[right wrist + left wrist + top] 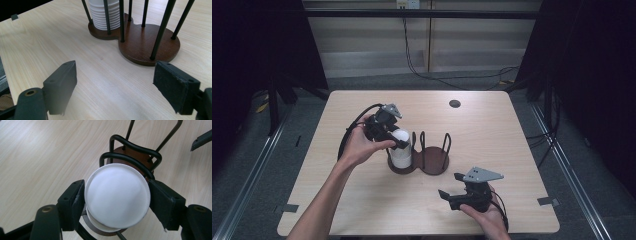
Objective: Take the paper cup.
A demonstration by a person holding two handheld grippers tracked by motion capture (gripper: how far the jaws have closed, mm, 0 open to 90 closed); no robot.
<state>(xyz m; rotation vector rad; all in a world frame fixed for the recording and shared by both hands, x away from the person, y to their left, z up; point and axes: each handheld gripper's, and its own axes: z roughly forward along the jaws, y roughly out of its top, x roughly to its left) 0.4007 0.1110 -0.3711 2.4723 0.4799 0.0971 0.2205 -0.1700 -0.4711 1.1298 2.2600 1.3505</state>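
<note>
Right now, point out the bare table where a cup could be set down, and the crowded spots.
Free: the wide strip of table between the cup holder and the right edge; the far band near the round hole; the near-left corner. Crowded: the holder's left bay, where the left gripper clasps the white cup stack; the near edge by the right gripper.

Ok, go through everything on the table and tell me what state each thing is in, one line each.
Cups: stacked upside down in the holder's left bay, top cup between the left jaws.
Holder: upright on the table, right bay empty.
Left hand-held gripper: jaws against the top cup's sides, gripping it.
Right hand-held gripper: open, holding nothing, apart from the holder.
Table: bare wood, one dark hole near the far edge.
</note>
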